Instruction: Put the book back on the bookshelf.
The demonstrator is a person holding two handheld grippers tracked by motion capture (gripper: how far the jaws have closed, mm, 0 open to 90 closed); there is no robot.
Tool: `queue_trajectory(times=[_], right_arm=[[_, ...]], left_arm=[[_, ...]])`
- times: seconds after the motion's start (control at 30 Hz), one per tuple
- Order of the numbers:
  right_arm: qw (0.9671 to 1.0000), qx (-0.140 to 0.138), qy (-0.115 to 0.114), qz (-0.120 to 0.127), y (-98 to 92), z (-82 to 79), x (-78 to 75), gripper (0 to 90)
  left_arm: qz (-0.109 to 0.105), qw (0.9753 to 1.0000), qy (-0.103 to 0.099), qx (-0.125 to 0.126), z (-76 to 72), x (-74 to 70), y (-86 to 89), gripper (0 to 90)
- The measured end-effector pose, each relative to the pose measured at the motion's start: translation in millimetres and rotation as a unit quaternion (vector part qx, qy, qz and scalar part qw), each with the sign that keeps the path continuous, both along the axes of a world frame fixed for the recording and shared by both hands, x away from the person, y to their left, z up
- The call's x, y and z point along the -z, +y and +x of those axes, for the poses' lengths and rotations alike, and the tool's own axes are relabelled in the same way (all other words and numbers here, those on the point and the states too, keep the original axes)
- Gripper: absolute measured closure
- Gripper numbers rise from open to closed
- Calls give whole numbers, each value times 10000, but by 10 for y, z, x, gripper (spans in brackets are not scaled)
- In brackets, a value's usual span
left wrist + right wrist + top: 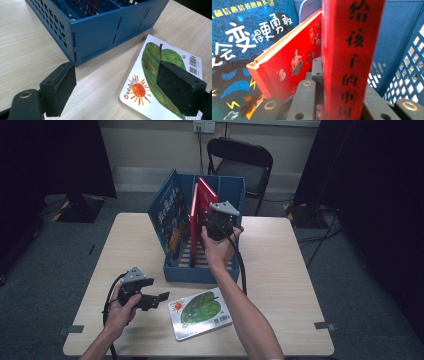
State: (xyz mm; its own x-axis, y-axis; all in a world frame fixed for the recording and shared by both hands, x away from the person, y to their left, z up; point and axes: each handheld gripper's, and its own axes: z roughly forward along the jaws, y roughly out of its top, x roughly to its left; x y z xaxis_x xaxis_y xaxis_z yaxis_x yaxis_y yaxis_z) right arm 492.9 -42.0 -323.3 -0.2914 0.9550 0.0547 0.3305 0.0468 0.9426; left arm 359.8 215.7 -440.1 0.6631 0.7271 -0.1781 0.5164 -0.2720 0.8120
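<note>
Shelving red book [352, 57] into blue crate [200, 272], frame centre: right gripper [220, 222] jaws clamped on spine. Left gripper [150, 297] jaws open, lower left; leaf book [200, 312] on desk [280, 285] likely next.

Dim room, soft shadows, blurred close-ups

A black folding chair [244, 165] stands behind the light wooden bench [290, 270], pushed near the wall. A wall socket [204, 125] sits above it, with a cable hanging down. Dark curtains [55, 155] hang at both sides of the room. Grey carpet [45, 270] covers the floor, and bits of grey tape [324, 325] mark the bench's near corners.
</note>
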Motion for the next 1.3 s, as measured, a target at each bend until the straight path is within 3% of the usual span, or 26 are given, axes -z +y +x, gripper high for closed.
queue_trajectory(times=[0.47, 0.8, 0.97, 1.07, 1.3], right_arm=[[9998, 182, 13, 56, 87, 53, 76, 805], [9998, 160, 137, 8, 71, 61, 372, 804], [9999, 51, -33, -79, 48, -38, 453, 799], [10000, -14, -55, -57, 23, -81, 479, 799], [9994, -178, -123, -254, -5, -257, 567, 790]], left_arm=[[14, 10000, 2, 30, 3, 6, -16, 159], [36, 10000, -13, 41, 1, 8, -8, 159], [71, 9999, 13, 91, 0, 19, -29, 159], [76, 9999, 5, 107, -5, 17, -38, 159], [92, 9999, 31, 136, -6, 20, -58, 159]])
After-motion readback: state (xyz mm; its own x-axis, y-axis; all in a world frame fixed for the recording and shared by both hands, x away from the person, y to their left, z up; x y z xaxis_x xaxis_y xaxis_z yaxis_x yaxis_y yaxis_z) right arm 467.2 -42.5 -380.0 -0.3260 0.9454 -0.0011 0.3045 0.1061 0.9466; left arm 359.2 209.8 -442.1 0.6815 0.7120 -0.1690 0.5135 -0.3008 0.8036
